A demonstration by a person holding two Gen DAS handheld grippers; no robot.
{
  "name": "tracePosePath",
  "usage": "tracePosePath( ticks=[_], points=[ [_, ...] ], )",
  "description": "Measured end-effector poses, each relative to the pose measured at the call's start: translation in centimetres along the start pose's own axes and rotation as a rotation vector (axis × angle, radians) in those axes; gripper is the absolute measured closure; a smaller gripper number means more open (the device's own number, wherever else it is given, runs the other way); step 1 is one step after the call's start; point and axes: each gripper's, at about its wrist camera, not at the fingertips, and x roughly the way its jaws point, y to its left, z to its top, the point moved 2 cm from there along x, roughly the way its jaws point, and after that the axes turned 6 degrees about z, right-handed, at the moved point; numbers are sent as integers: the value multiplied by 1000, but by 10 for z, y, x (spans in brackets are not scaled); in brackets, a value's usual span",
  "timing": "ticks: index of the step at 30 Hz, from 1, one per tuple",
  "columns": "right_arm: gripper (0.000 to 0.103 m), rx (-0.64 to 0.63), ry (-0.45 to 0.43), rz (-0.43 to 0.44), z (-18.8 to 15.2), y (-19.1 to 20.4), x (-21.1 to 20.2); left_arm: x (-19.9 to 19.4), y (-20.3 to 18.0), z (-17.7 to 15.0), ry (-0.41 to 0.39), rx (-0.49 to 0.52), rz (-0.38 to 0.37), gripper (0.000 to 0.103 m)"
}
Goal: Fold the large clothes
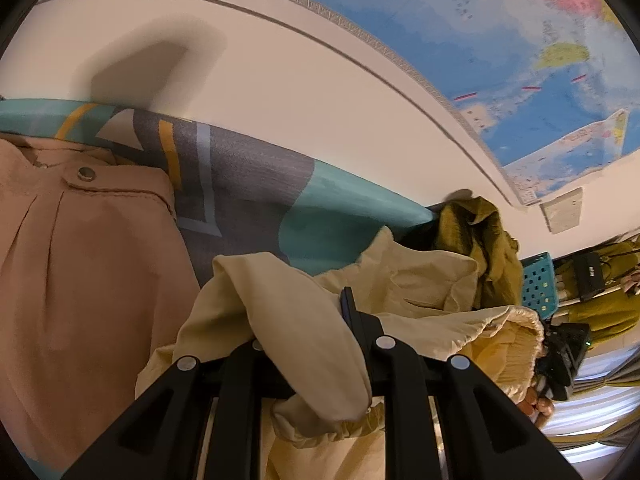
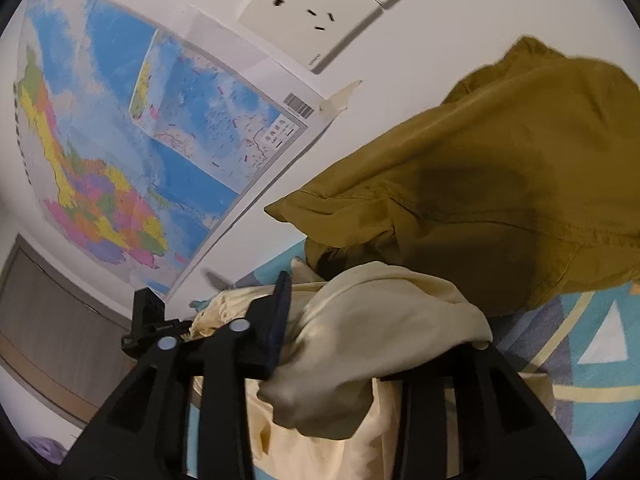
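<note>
A pale yellow garment point(image 1: 420, 280) with an elastic waistband hangs bunched between both grippers, lifted above the bed. My left gripper point(image 1: 308, 320) is shut on a fold of it; the cloth drapes over the left finger and hides it. In the right wrist view my right gripper point(image 2: 344, 312) is shut on the same pale yellow garment point(image 2: 360, 320), which covers the right finger. The other hand-held gripper point(image 1: 560, 356) shows at the right edge of the left wrist view, at the waistband.
A peach garment with a snap button point(image 1: 80, 280) lies on the patterned teal bedspread point(image 1: 320, 200) at left. An olive garment point(image 2: 500, 200) is heaped by the wall. A map poster point(image 2: 140, 140), a wall socket point(image 2: 308, 12) and a blue basket point(image 1: 538, 284) are in view.
</note>
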Motion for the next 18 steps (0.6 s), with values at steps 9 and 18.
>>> tracePosePath(
  ticks=[9, 18],
  points=[
    [22, -62, -85, 24, -18, 28, -40, 20, 10, 8, 33, -38, -3, 85],
    [20, -646, 136, -190, -102, 121, 46, 27, 6, 12, 34, -52, 3, 81]
  ],
)
